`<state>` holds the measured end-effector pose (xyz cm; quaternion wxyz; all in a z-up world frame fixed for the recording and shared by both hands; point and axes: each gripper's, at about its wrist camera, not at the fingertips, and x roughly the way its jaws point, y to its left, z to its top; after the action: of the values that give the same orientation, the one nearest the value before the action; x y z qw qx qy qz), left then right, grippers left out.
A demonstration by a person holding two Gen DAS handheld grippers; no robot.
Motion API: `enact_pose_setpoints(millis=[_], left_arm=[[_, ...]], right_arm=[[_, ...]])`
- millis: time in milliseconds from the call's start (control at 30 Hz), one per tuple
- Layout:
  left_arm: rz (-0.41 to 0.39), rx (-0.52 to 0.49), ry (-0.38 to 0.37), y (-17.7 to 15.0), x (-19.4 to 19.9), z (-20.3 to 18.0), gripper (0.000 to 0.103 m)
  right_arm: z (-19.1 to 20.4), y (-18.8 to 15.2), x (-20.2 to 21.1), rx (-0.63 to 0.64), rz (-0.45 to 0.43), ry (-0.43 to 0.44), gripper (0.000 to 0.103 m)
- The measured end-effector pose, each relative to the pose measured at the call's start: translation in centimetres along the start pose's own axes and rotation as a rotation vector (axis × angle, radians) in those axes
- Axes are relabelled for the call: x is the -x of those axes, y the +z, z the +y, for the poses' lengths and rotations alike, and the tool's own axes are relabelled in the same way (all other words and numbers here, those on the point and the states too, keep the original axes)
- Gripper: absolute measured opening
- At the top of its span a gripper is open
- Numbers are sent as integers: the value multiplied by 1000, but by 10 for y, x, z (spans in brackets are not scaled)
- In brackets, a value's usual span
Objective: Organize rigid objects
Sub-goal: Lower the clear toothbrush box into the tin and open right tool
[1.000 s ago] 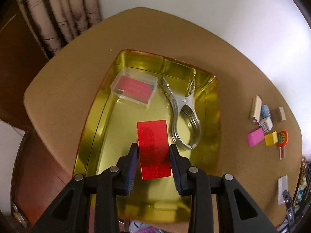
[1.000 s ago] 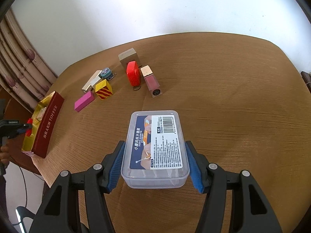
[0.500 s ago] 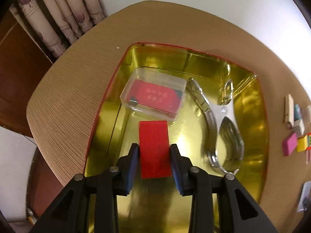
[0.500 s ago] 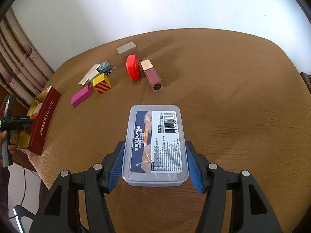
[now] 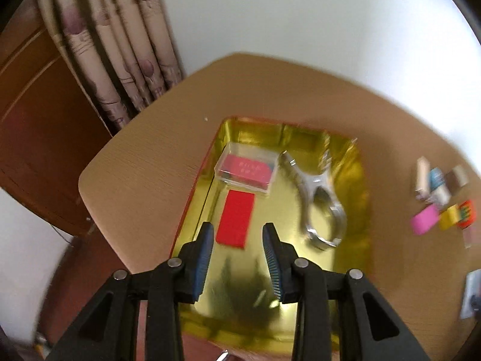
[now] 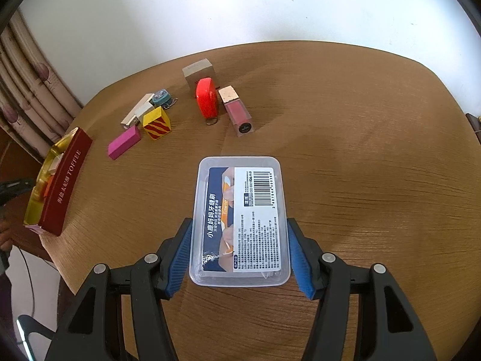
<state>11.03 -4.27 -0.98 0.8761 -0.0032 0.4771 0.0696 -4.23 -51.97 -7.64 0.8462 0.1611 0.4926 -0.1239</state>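
In the left wrist view a gold tin tray [image 5: 359, 180] holds a flat red block [image 5: 236, 217], a clear box with a red card [image 5: 246, 171] and a metal hole punch [image 5: 321, 207]. My left gripper [image 5: 239, 249] is open and empty, raised just behind the red block. In the right wrist view my right gripper [image 6: 240, 252] is shut on a clear plastic box with a printed label [image 6: 240, 219], held just above the wooden table [image 6: 360, 150].
Small items lie on the table: a pink eraser [image 6: 124, 142], a yellow striped block [image 6: 157, 122], a red tape measure [image 6: 206, 97], a pink lip-gloss [image 6: 237, 111], a beige box [image 6: 198, 70]. The tin [image 6: 57, 180] sits at the table's left edge. Curtains [image 5: 120, 48] hang behind.
My left gripper has opened, let the red block go onto the tin's floor, and pulled back and up. The right gripper keeps hold of the clear box, nearly still.
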Motion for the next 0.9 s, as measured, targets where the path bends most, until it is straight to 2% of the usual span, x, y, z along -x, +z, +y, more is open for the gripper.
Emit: enact_pose_setpoints(millis=[167, 333, 433, 667, 833, 900], left_arm=[[-61, 107, -83, -28, 43, 19, 35], [-75, 141, -101, -49, 60, 33, 37], [-82, 155, -89, -60, 60, 41, 37], [-111, 121, -39, -75, 50, 53, 37], [-137, 139, -45, -80, 46, 64, 37], [-138, 141, -51, -81, 44, 66, 37]], right_arm=[[8, 8, 12, -31, -5, 83, 56], [48, 31, 20, -23, -2, 235, 56], [95, 47, 19, 29, 9, 333, 56], [250, 72, 3, 212, 66, 527, 56], [348, 69, -42, 325, 147, 520, 56], [368, 67, -58, 357, 165, 493, 56]])
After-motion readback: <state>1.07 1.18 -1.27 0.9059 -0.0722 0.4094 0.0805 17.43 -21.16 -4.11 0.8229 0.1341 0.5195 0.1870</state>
